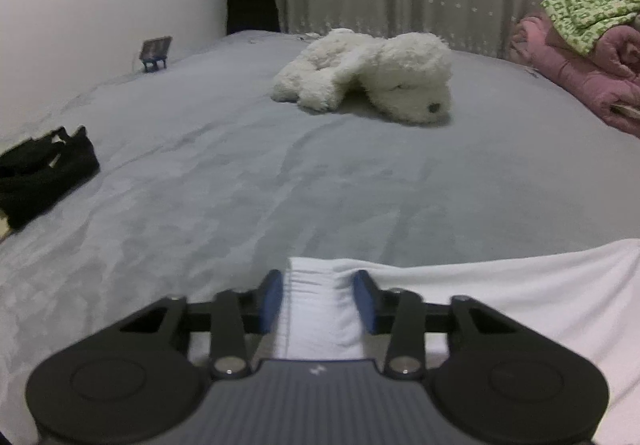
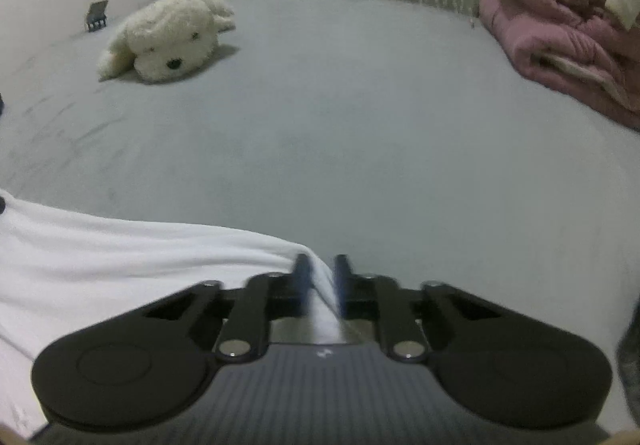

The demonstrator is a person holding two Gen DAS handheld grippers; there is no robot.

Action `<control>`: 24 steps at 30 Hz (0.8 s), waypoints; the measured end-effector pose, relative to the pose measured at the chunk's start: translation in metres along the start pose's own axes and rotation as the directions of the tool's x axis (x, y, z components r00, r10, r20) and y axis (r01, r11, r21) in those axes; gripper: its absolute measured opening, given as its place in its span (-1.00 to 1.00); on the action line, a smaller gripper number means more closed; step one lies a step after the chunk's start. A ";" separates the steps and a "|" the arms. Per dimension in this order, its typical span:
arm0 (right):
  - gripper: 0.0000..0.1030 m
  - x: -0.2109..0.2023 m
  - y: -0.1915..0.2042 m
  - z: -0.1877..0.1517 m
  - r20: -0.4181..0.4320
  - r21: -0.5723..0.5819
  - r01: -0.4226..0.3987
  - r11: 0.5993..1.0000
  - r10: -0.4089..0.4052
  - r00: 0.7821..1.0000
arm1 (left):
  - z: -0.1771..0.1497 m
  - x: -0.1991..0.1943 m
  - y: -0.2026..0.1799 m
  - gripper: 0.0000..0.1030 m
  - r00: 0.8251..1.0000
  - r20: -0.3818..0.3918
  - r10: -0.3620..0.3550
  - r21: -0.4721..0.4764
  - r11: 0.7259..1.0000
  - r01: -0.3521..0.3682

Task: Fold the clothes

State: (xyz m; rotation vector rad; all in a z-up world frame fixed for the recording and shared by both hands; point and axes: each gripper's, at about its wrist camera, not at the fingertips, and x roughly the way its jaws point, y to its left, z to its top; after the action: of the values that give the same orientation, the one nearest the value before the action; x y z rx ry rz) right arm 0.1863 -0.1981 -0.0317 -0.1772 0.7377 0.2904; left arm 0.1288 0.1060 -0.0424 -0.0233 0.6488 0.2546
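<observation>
Both tongs grip the white garment point(image 1: 500, 285) on the bed point(image 1: 240, 165). Left tongs point(image 1: 320, 285) pinch its ribbed edge; right tongs point(image 2: 322, 265) clamp a fold, well short of the plush dog point(image 2: 168, 37).

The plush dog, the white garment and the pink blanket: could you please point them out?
plush dog point(image 1: 404, 85), left wrist view, its head.
white garment point(image 2: 120, 257), right wrist view, flat cloth.
pink blanket point(image 2: 560, 41), right wrist view, rolled fold.

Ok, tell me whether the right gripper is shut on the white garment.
Shut: right gripper pinches the white garment, fabric bunched between its nearly touching fingers.
</observation>
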 end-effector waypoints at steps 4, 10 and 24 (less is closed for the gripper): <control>-0.94 -0.007 0.015 0.007 0.063 -0.065 0.057 0.996 -0.053 0.997 | -0.002 -0.004 -0.009 -0.68 0.998 0.046 0.041 0.052 0.998 -0.043; -0.95 0.000 0.014 0.022 0.114 -0.075 0.065 0.995 -0.056 0.992 | 0.003 -0.010 -0.008 -0.73 0.983 0.121 0.137 0.064 0.987 -0.145; -0.21 -0.018 -0.012 0.014 0.077 0.045 0.088 0.995 -0.091 0.993 | 0.008 -0.011 -0.013 0.16 0.988 0.063 0.143 0.082 0.986 -0.148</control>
State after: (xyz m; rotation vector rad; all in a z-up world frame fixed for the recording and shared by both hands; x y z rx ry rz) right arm 0.1864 -0.2099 -0.0089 -0.1585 0.6549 0.1954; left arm 0.1284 0.0913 -0.0303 0.1145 0.6050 0.3669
